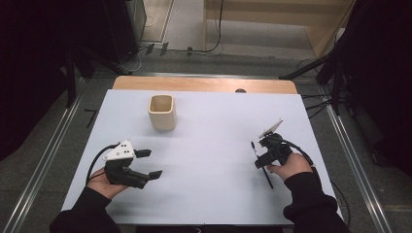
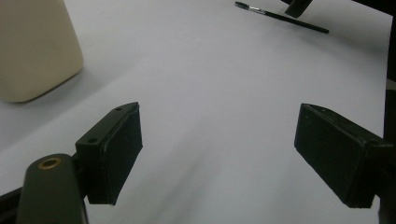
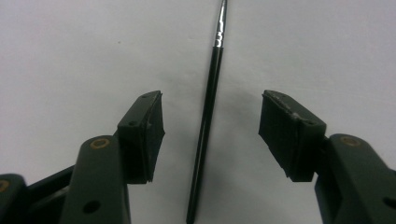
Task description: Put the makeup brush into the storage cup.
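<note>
Both pads of the right gripper [image 3: 211, 135] stood apart astride the thin black paintbrush [image 3: 208, 116] lying flat at four o'clock on the table [image 1: 209, 160], so closing squarely on its handle looked wisest, while the left gripper [image 2: 219, 154] gaped empty.

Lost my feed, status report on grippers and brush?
Right gripper open, straddling brush, pads clear. Left gripper open, empty, beside cup. Nothing in the way.
</note>
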`<action>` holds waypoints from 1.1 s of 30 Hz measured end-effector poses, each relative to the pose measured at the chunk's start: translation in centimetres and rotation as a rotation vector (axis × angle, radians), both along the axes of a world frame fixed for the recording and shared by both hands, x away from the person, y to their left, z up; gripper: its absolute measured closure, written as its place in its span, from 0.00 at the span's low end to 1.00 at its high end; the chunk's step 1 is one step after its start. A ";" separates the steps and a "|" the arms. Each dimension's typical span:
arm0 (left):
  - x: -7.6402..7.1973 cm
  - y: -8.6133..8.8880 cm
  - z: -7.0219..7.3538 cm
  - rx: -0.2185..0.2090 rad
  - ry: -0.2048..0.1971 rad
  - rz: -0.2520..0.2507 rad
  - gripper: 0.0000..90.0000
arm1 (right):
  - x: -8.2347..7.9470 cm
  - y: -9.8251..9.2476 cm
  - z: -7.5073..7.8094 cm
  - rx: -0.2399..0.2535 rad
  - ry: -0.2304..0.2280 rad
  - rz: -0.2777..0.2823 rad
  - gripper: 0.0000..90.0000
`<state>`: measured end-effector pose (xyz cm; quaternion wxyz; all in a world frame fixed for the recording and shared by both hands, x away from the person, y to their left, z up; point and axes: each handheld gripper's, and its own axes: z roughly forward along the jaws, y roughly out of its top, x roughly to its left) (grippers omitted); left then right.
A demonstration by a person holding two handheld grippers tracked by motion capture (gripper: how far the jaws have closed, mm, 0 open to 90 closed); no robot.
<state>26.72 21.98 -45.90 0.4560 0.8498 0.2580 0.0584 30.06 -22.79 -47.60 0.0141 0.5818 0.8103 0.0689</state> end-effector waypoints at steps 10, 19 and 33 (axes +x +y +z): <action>0.0 0.0 0.1 -0.003 -0.003 0.001 0.18 | -0.1 0.8 -1.3 -0.042 0.019 -0.041 0.60; 0.0 0.1 0.1 -0.005 -0.005 0.001 0.18 | -0.4 1.6 -1.2 -0.060 0.024 -0.051 0.79; 0.0 0.1 0.1 -0.008 0.002 0.008 0.18 | -0.2 0.2 -1.3 0.012 0.043 -0.054 0.96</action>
